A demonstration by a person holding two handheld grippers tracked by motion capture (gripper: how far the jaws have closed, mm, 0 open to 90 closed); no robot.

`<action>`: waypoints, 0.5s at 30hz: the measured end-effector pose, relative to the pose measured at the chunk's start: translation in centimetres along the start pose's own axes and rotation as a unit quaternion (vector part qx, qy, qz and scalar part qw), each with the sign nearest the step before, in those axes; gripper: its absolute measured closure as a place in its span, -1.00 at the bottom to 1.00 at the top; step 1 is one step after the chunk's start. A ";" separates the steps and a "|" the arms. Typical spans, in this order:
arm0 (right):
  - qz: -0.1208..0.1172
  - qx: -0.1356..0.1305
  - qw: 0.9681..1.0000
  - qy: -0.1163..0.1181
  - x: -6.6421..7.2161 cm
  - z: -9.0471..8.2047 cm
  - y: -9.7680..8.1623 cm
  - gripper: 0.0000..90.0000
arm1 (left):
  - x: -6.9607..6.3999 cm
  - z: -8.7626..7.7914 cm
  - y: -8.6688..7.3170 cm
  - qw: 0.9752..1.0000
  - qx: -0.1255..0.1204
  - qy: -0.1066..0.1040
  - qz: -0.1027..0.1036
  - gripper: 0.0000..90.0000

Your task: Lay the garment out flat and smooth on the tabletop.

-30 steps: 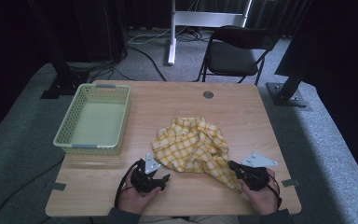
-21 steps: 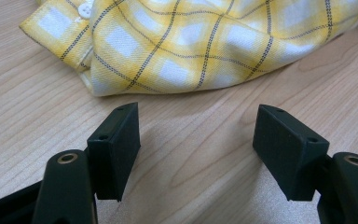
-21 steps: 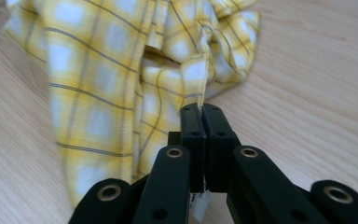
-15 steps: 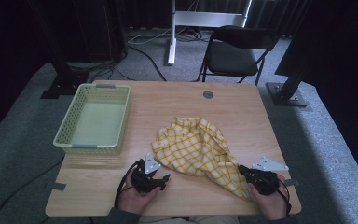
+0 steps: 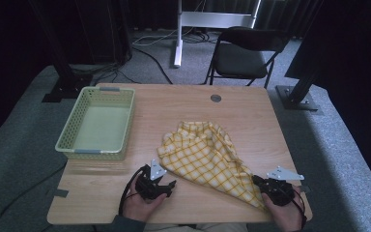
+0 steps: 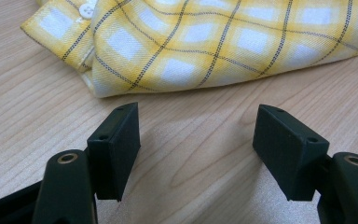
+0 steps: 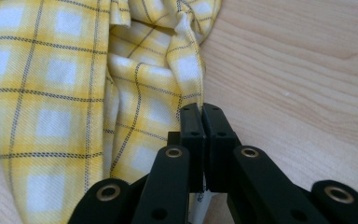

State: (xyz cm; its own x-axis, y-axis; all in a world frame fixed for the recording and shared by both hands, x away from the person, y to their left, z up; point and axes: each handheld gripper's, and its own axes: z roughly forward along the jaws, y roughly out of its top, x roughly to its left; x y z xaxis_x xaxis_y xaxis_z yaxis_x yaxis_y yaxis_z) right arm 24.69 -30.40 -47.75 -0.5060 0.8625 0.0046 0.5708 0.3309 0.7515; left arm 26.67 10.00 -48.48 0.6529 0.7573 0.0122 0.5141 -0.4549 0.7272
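Right gripper (image 5: 266,186) dragged checked woven shirt (image 5: 207,157) corner rightward, clamped; left gripper (image 5: 166,183) gaping, empty.

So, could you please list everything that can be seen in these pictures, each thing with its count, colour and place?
shirt: one, yellow check with white buttons, crumpled on the table right of centre, one end drawn toward the near right corner
basket: one, pale green, empty, on the table's left side
table: one, light wood, with a round grommet near the far edge
chair: one, black, folding, behind the table
left gripper: one, black, jaws open on bare wood just short of the shirt
right gripper: one, black, jaws shut on the shirt's edge
hands: two, at the table's near edge, each holding a gripper
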 end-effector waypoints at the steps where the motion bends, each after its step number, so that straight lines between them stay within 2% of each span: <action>1: 0.000 0.002 1.000 0.001 0.0 0.0 -0.1 0.95 | 0.0 0.0 0.0 1.000 0.000 0.000 0.000 -0.28; 5: 0.002 0.001 1.000 0.002 0.0 0.0 -0.2 0.88 | 0.0 0.0 0.0 1.000 0.000 0.000 0.000 -0.28; 9: 0.001 -0.021 1.000 -0.001 0.2 -0.4 0.5 0.70 | 0.0 0.0 0.0 1.000 0.000 0.000 0.000 -0.28; 11: -0.005 -0.039 0.999 0.006 0.4 -0.6 1.1 0.69 | 0.0 0.0 0.0 1.000 0.000 0.000 0.000 -0.28; 12: -0.005 -0.039 0.999 0.006 0.4 -0.6 1.1 0.69 | 0.0 0.0 0.0 1.000 0.000 0.000 0.000 -0.28; 15: -0.027 -0.044 0.998 0.019 1.5 -0.2 2.4 0.71 | 0.0 0.0 0.0 1.000 0.000 0.000 0.000 -0.28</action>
State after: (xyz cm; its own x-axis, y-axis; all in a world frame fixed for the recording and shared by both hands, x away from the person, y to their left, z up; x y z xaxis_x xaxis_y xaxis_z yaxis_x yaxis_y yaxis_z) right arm 25.17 -28.35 -45.80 -0.5603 0.8282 -0.0133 0.4841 0.3404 0.8061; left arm 26.67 10.00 -48.47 0.6530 0.7572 0.0123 0.5142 -0.4552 0.7269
